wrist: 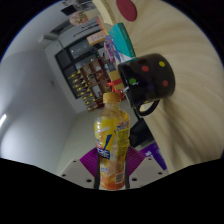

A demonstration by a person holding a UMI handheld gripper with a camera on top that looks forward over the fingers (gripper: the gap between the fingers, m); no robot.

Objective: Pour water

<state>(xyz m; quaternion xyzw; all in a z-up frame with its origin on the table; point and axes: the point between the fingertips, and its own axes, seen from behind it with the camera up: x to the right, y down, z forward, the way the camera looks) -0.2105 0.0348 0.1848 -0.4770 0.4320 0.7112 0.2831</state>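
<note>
A clear plastic bottle (112, 140) with a yellow-orange label and an orange cap sits between my fingers. My gripper (112, 158) is shut on it, with the purple pads (93, 158) pressing its sides. The bottle is tilted, its neck pointing toward a black mug (146, 80) with coloured dots. The mug stands on the pale tabletop (50, 110) just beyond the bottle's cap. The whole view is rolled sideways. I cannot see any water stream.
A teal box (121, 40) stands just behind the mug. A shelf of small packaged goods (88, 72) fills the background. A beige wall (190, 50) lies beyond the mug.
</note>
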